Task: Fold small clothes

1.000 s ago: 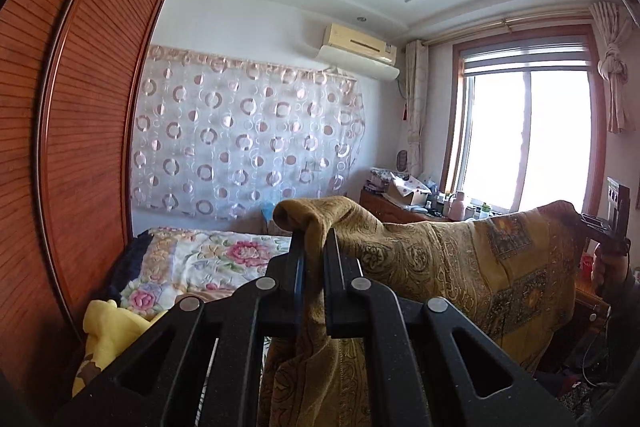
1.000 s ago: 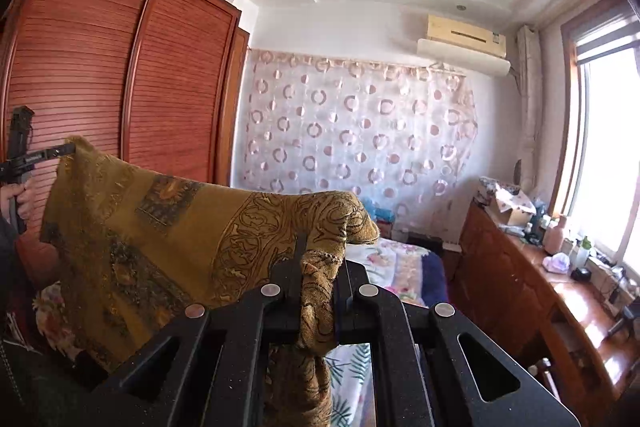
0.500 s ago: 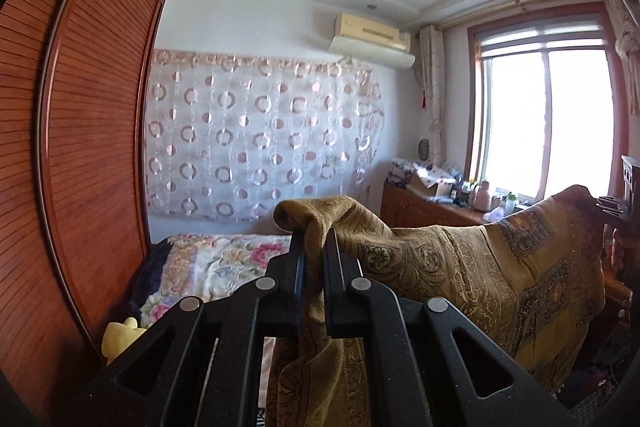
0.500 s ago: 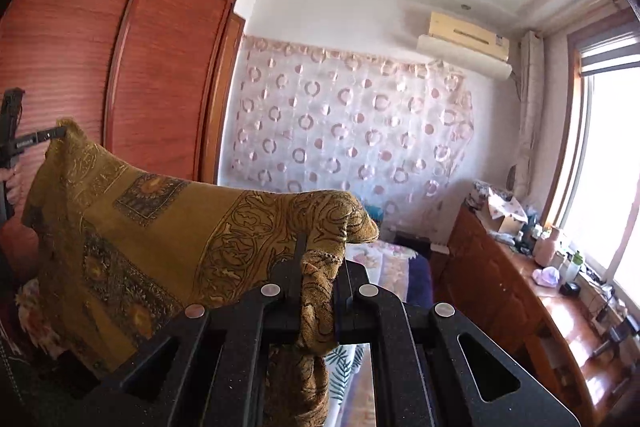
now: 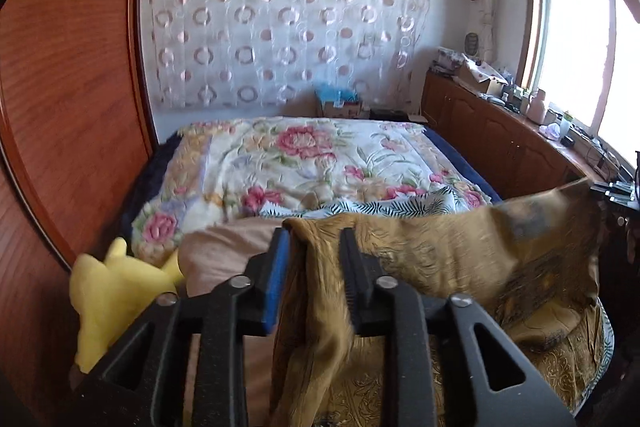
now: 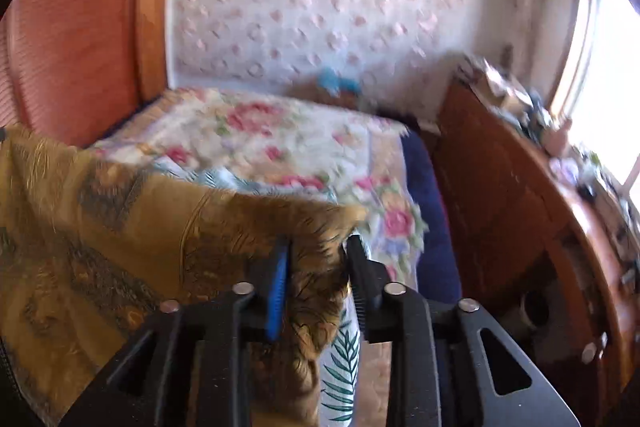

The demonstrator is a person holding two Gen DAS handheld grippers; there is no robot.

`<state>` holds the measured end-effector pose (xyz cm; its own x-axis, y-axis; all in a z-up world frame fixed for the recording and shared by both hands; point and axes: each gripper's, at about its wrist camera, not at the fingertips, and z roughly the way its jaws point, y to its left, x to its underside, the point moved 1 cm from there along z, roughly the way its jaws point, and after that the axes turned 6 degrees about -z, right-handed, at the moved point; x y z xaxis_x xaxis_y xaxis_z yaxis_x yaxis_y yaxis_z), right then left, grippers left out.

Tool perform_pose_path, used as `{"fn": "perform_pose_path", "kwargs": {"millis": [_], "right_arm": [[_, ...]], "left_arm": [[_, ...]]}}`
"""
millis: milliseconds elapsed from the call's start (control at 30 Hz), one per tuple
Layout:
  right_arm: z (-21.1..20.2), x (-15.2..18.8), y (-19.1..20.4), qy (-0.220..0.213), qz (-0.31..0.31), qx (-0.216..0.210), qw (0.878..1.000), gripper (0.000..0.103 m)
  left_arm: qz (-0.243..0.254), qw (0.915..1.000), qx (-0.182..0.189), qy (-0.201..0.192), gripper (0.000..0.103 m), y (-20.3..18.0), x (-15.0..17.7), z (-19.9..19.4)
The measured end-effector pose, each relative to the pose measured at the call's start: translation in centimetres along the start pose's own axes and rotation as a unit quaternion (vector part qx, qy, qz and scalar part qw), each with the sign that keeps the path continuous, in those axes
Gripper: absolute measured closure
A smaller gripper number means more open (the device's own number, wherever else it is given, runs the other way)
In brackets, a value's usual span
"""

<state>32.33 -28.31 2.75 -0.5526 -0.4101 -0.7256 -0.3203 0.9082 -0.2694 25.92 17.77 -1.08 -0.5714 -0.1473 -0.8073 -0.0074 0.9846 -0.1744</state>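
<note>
A mustard-gold patterned cloth point(image 5: 440, 255) hangs between my two grippers over the bed. My left gripper point(image 5: 314, 247) has its jaws parted, with a corner of the cloth draped loosely between the fingers. My right gripper point(image 6: 318, 251) also has its jaws parted, with the other corner of the cloth point(image 6: 120, 235) lying between them. The cloth sags toward the bed. The right wrist view is blurred by motion.
A floral quilt point(image 5: 304, 163) covers the bed, with a pinkish pillow point(image 5: 224, 251) and a yellow plush toy point(image 5: 108, 291) near me. A red-brown wardrobe point(image 5: 68, 67) stands on the left. A wooden sideboard point(image 5: 512, 143) with clutter runs under the window on the right.
Both grippers have tilted down from the ceiling toward the bed and opened. The cloth, held taut and high before, now hangs slack and lower.
</note>
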Motion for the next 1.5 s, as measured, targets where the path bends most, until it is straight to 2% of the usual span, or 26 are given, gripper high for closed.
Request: {"fn": "perform_pose_path", "kwargs": {"millis": [33, 67, 133, 400, 500, 733, 833, 1100, 1233, 1333, 1500], "right_arm": [[0.9, 0.4, 0.1, 0.008, 0.006, -0.003, 1.000, 0.066], [1.5, 1.0, 0.3, 0.009, 0.006, -0.003, 1.000, 0.066], [1.7, 1.8, 0.7, 0.006, 0.008, -0.008, 1.000, 0.065], [-1.3, 6.5, 1.0, 0.004, 0.025, -0.050, 0.998, 0.061], [-2.5, 8.9, 0.3, 0.013, 0.045, -0.065, 0.997, 0.061], [-3.6, 13.0, -0.4, 0.044, 0.071, -0.029, 0.996, 0.061], [-4.2, 13.8, -1.1, 0.039, 0.094, -0.057, 0.993, 0.061], [-6.0, 15.6, -1.5, 0.041, 0.096, -0.039, 0.994, 0.061], [-4.9, 15.1, 0.2, 0.042, 0.100, -0.051, 0.993, 0.061], [-4.5, 14.6, 0.8, 0.033, 0.098, -0.068, 0.992, 0.061], [-3.4, 14.4, 1.3, 0.045, 0.100, -0.065, 0.992, 0.061]], "left_arm": [[0.006, 1.0000, -0.007, -0.002, 0.056, 0.0, 0.5, 0.1], [0.009, 0.9999, -0.008, -0.003, 0.055, -0.2, 0.8, -0.1], [0.005, 0.9998, 0.012, 0.011, 0.045, -0.2, 2.0, -0.4], [0.012, 0.9990, 0.012, 0.041, 0.042, -1.5, 6.6, -2.7], [0.001, 0.9978, 0.025, 0.061, 0.042, -1.6, 8.9, -2.9], [0.022, 0.9941, 0.026, 0.103, 0.042, -3.4, 13.6, -2.1], [0.034, 0.9914, 0.015, 0.125, 0.042, -3.9, 14.6, -1.2], [0.044, 0.9888, 0.003, 0.142, 0.041, -4.3, 15.3, -0.1], [0.067, 0.9880, -0.006, 0.139, 0.032, -5.1, 15.6, 0.0], [0.061, 0.9876, -0.002, 0.145, 0.023, -5.0, 15.6, 0.1], [0.064, 0.9871, -0.002, 0.147, 0.021, -5.1, 15.5, 0.3]]}}
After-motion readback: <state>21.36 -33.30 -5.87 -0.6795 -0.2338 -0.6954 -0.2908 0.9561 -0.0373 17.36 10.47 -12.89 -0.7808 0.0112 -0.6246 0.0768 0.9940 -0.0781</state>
